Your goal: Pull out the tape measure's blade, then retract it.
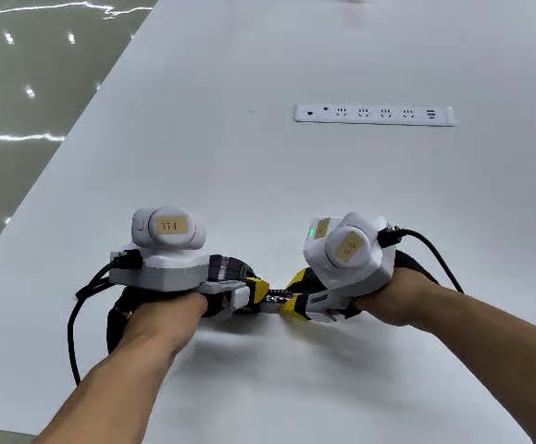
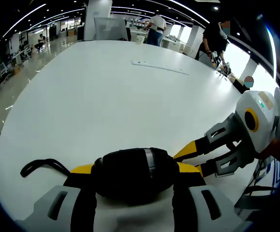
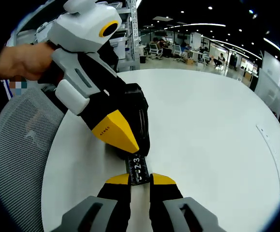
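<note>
A black tape measure [image 2: 135, 176] sits clamped between the yellow-tipped jaws of my left gripper [image 2: 135, 169], low over the white table [image 1: 277, 176]. Its black wrist strap [image 2: 38, 166] lies on the table to the left. A short length of blade [image 3: 138, 169], with black numbers on it, sticks out of the case [image 3: 137, 118]. My right gripper [image 3: 140, 180] is shut on the end of that blade. In the head view the left gripper [image 1: 249, 291] and the right gripper [image 1: 291, 303] nearly touch tip to tip near the table's front edge.
A white power strip [image 1: 374, 114] lies on the far part of the table. The table's left edge drops to a glossy floor [image 1: 27, 102]. A mesh chair [image 3: 23, 145] stands beside the table. People [image 2: 156, 21] stand at the far end.
</note>
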`<state>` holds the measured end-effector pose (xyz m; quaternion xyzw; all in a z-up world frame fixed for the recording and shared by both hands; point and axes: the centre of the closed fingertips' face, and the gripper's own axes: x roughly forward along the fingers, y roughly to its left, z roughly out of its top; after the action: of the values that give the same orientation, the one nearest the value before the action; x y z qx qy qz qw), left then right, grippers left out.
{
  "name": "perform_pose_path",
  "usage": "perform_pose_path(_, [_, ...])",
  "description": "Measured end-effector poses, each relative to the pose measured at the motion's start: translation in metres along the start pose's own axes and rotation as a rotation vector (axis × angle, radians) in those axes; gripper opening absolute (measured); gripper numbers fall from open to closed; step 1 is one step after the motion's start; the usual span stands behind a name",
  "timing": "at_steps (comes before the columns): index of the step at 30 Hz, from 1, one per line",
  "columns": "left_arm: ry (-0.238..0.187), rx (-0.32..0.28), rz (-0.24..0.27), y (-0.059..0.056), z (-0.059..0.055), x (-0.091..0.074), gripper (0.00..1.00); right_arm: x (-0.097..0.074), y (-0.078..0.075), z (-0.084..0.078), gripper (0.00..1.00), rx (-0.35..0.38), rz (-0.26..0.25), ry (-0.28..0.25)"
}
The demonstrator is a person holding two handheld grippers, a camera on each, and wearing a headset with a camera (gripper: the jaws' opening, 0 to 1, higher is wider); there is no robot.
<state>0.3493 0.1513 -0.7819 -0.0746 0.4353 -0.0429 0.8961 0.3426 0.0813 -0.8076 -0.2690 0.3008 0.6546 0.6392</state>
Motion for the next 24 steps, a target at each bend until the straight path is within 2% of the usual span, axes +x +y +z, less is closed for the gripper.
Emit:
perform_pose_path(16, [0.002,-0.004,-0.003,-0.001,0.000,-0.001,0.59,0.015,0.006,0.017,0.11,-0.037,0.024,-0.018])
perform_pose_path(17, [0.002,0.000,-0.003,-0.001,-0.001,-0.001,0.59,0.015,0.006,0.017,0.11,-0.061,0.026,-0.007])
perform_pose_path(24, [-0.001,-0.005,-0.003,0.001,0.000,0.000,0.59,0.014,0.006,0.017,0.11,-0.079,0.028,-0.007])
